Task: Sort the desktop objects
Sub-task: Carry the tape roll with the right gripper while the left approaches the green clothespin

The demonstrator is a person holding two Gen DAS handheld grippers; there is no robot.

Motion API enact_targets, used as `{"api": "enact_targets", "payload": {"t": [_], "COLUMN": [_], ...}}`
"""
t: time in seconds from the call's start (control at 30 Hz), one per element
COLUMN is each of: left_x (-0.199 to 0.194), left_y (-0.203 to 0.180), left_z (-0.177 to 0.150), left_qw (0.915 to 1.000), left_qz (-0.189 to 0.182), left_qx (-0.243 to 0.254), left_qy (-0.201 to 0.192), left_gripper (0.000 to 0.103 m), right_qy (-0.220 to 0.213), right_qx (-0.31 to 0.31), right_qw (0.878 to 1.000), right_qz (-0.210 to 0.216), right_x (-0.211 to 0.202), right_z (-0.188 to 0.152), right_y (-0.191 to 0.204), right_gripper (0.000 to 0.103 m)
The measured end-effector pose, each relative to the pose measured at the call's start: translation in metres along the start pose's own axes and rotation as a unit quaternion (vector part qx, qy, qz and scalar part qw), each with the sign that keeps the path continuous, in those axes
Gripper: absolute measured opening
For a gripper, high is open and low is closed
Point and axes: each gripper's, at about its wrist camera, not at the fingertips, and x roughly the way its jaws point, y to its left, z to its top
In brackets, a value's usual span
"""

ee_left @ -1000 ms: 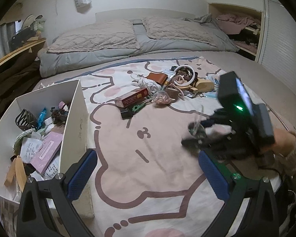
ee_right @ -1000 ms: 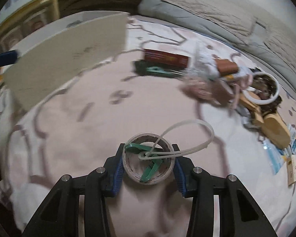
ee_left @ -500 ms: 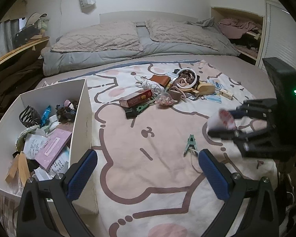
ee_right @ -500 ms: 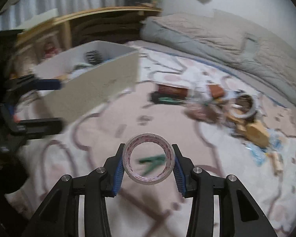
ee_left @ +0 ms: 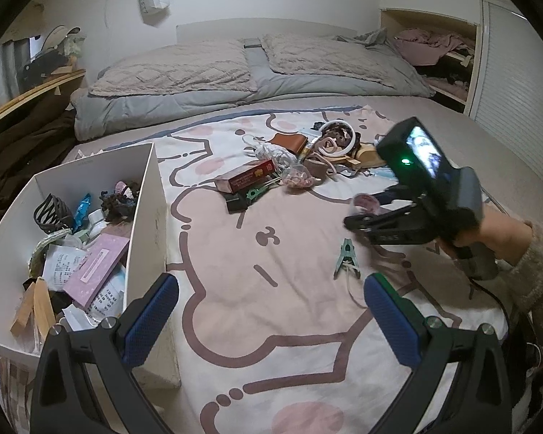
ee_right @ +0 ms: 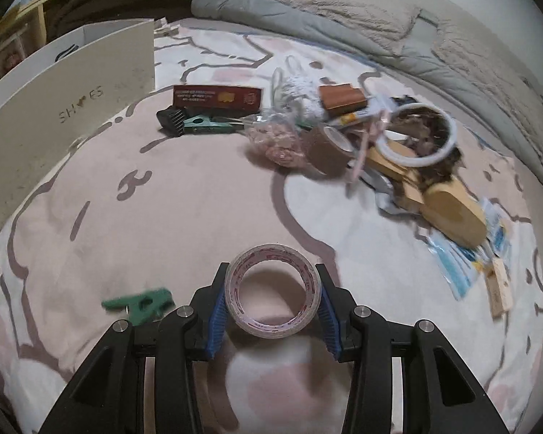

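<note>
The blanket (ee_left: 271, 253) with its pink cartoon outlines is spreading under both tongs and offering the widest free room: a bare stretch is lying directly ahead of the left gripper (ee_left: 271, 311) and reaching up to the clutter beyond. The left gripper's blue pads (ee_left: 150, 316) are standing wide apart with nothing between them.

The white box (ee_left: 146, 217) is sitting just to the left of the left gripper, its near corner almost touching the left pad; its tall right wall is forming a hard edge along that side of the open stretch. Inside, papers, a pink card and a black claw clip are lying heaped.

Far ahead of both tongs, the pile of loose items (ee_right: 344, 137) is crowding the blanket: a red carton (ee_right: 217, 99), a brown tape roll (ee_right: 327, 152), a white ring (ee_right: 416, 133) and a wooden piece (ee_right: 452, 213) are touching or overlapping. Seen from the right wrist, bare blanket is lying between this pile and the right gripper (ee_right: 271, 300).

The right gripper, held by a hand (ee_left: 496, 231), is hovering to the right of and ahead of the left one. It is pinching the clear tape roll (ee_right: 272, 289) between its blue pads (ee_right: 217, 314), the roll standing on edge above the blanket.

A green clip (ee_left: 346, 256) is lying just below and to the left of the right gripper, near the left gripper's right pad.
</note>
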Motion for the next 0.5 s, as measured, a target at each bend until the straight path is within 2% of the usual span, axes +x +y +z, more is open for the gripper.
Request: {"api": "enact_targets", "payload": {"t": [0.1, 0.2, 0.23, 0.43, 0.5], "left_x": [0.002, 0.004, 0.005, 0.007, 0.009], "left_y": [0.0, 0.001, 0.0, -0.003, -0.005], "left_z": [-0.001, -0.001, -0.001, -0.003, -0.005], "left_qw": [0.9999, 0.9999, 0.9999, 0.9997, 0.9996], "left_qz": [-0.012, -0.014, -0.013, -0.021, -0.022], "left_qx": [-0.001, -0.002, -0.001, 0.009, 0.014], "left_qy": [0.003, 0.004, 0.004, 0.005, 0.006], "left_gripper": [0.103, 0.103, 0.103, 0.103, 0.103], "right_qy": [0.01, 0.02, 0.022, 0.019, 0.015], "right_qx": [-0.008, 0.005, 0.002, -0.049, -0.059], "right_qw": [1.0, 0.996, 0.995, 0.994, 0.992], "right_qz": [0.026, 0.085, 0.093, 0.1, 0.115], "right_x": [0.001, -0.007, -0.009, -0.027, -0.035], "right_z": [0.0, -0.006, -0.008, -0.029, -0.037], "right_y": [0.011, 0.019, 0.023, 0.057, 0.067], "right_gripper": [0.045, 0.044, 0.044, 0.044, 0.044]}}
